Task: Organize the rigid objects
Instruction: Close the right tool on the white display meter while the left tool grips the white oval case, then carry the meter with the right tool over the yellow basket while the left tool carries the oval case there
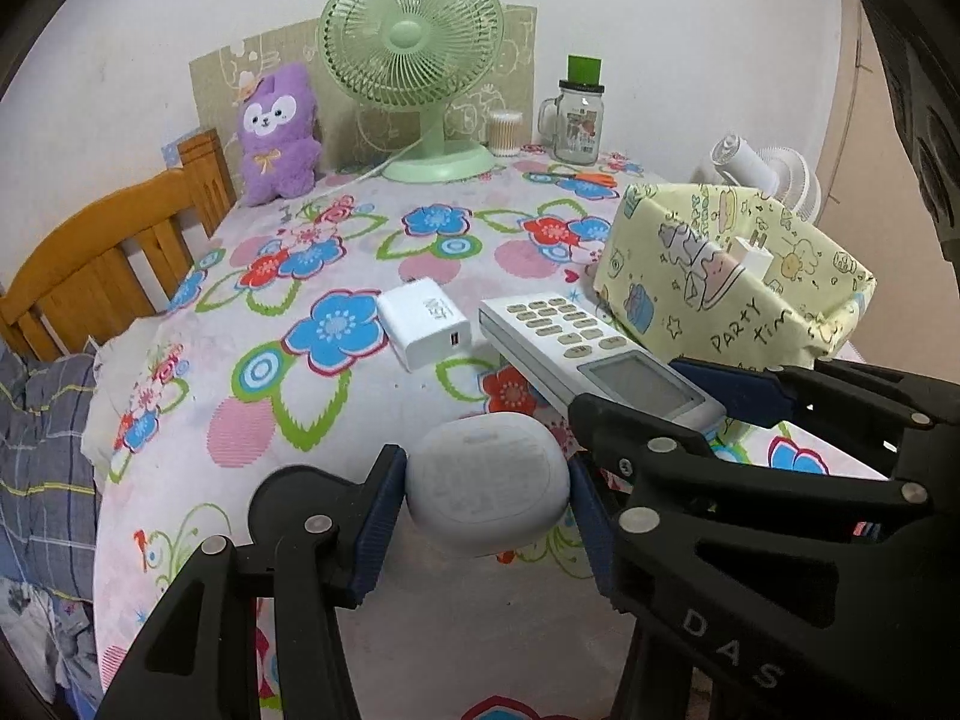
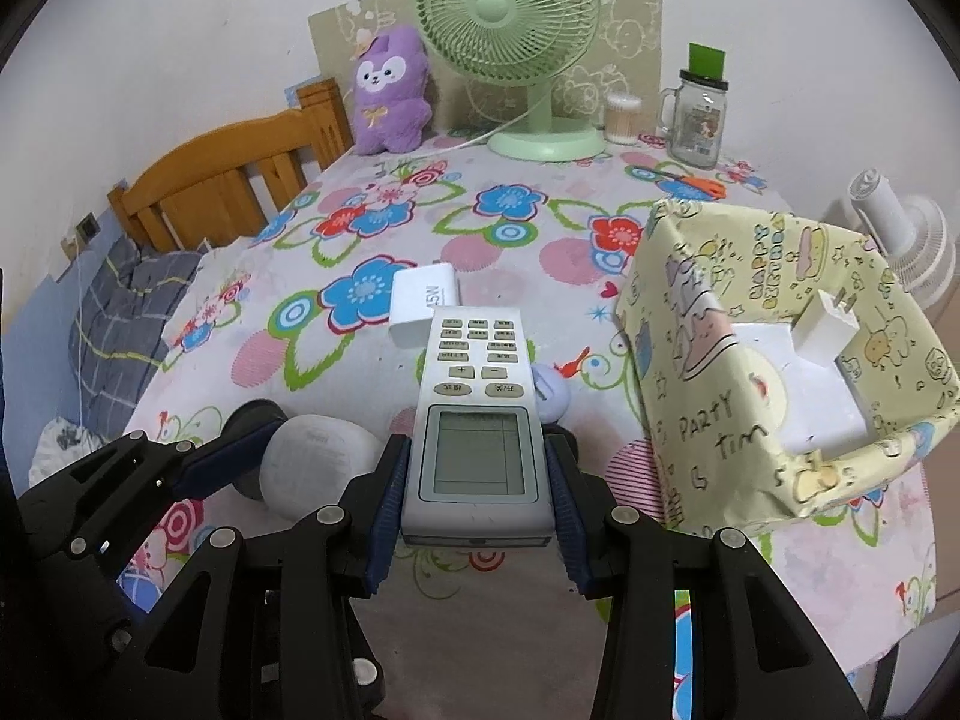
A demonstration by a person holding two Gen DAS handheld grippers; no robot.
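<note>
Left gripper [image 1: 486,483]: I had it pinched on the white rounded case [image 1: 487,483], pads on both flanks, low over the floral tablecloth [image 1: 336,420]; whether the case was lifted or resting I could not tell.
Right gripper [image 2: 477,480]: I had it clamped on the remote control [image 2: 478,414] by its screen end, the button end sticking out forward and unsupported.
Destination: I judged it to be the yellow paper-wrapped box [image 2: 708,414], just right of the remote, with a small white plug [image 2: 819,330] already inside.
Slip risk: the case's curved, smooth sides could have squirted from flat pads if I eased off.
Swing risk: the remote's long overhang could have struck the box wall and buckled the paper.
Crowding risk: my two grippers sat nearly touching; moving either first might have knocked the other's load.
Left behind: the white charger block [image 1: 423,330] lay ahead on the cloth.
</note>
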